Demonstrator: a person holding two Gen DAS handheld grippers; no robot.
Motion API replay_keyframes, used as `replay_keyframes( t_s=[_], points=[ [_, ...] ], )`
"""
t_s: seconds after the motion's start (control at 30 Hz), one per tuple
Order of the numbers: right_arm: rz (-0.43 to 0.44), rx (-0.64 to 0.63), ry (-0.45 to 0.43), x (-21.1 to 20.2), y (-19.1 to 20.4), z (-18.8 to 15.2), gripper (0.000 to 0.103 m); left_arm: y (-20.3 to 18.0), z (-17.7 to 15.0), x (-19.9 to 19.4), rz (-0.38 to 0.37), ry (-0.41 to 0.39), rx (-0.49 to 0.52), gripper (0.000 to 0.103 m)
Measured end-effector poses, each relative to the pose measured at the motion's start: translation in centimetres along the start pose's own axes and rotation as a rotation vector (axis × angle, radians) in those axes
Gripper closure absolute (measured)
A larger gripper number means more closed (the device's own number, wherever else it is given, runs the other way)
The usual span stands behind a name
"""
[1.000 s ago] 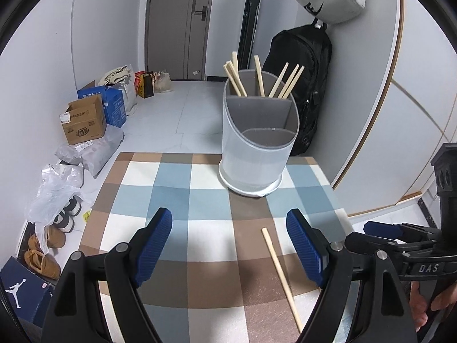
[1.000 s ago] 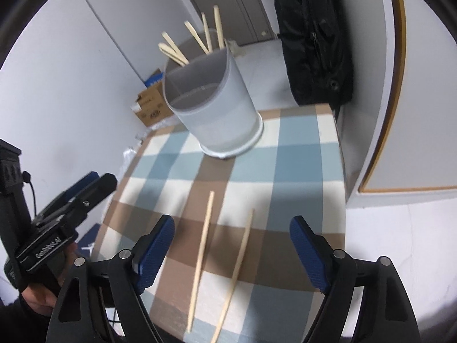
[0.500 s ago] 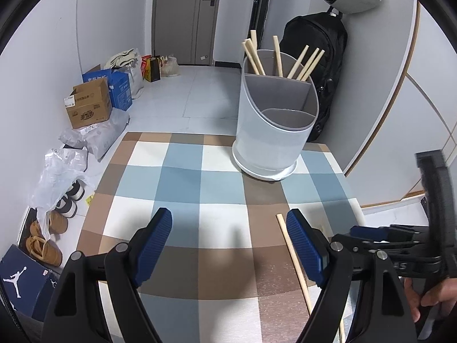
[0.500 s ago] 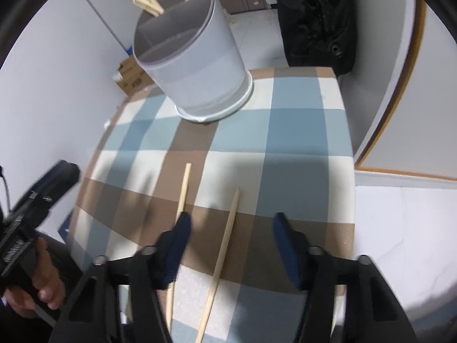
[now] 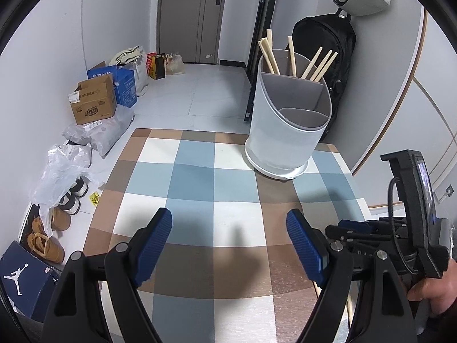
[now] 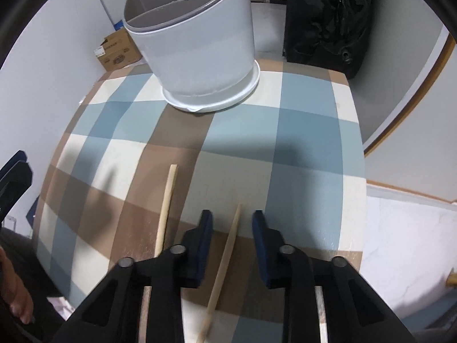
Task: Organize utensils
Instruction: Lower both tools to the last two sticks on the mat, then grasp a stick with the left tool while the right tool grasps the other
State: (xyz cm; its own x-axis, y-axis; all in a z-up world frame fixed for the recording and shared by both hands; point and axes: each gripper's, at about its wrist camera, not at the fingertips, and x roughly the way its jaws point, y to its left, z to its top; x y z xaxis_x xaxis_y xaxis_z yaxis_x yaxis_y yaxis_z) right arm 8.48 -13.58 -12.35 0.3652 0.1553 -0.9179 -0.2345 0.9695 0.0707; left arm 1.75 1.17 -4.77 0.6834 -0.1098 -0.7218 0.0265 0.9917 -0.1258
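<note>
While your right gripper (image 6: pixel 232 225) straddles one chopstick (image 6: pixel 227 245) on the checked tablecloth (image 6: pixel 308 148), fingers partly apart and not touching it, a second chopstick (image 6: pixel 167 204) lies just left. Your left gripper (image 5: pixel 229 238) hovers spread wide, holding nothing. The white utensil holder (image 5: pixel 287 131) stands at the far edge.

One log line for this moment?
right gripper: open, straddling chopstick | left gripper: open, idle | holder: upright
</note>
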Motion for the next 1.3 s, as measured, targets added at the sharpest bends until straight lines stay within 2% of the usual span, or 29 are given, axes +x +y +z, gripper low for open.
replay_keyframes(
  t_s=[0.07,0.17,0.3,0.57,0.87,1.07,1.23,1.3],
  points=[
    [-0.029,-0.005,-0.001,0.1,0.1,0.1,0.098,0.1,0.0,0.0,0.003,-0.001,-0.001,0.024],
    [-0.033,-0.007,-0.009,-0.1,0.2,0.2,0.1,0.6,-0.1,0.1,0.006,0.002,-0.007,0.024],
    [-0.022,0.013,-0.052,-0.8,0.1,0.8,0.1,1.0,-0.3,0.5,0.007,0.015,-0.015,0.024],
    [0.08,0.14,-0.225,-5.2,-2.6,1.4,0.1,0.0,-1.0,1.1,-0.035,0.064,0.02,0.024],
    [0.169,0.16,-0.406,-9.6,-4.0,1.3,0.1,-2.3,-0.2,3.2,-0.05,0.171,0.017,0.024],
    [0.223,0.17,-0.496,-11.6,-4.6,0.7,0.1,-5.3,0.1,5.4,-0.045,0.267,0.081,0.024],
    [0.247,0.203,-0.536,-12.8,-5.9,0.3,0.1,-7.4,0.3,7.7,-0.018,0.352,0.108,0.024],
    [0.25,0.21,-0.55,-13.3,-6.5,0.2,0.1,-7.5,0.4,7.9,-0.009,0.36,0.096,0.025]
  ],
)
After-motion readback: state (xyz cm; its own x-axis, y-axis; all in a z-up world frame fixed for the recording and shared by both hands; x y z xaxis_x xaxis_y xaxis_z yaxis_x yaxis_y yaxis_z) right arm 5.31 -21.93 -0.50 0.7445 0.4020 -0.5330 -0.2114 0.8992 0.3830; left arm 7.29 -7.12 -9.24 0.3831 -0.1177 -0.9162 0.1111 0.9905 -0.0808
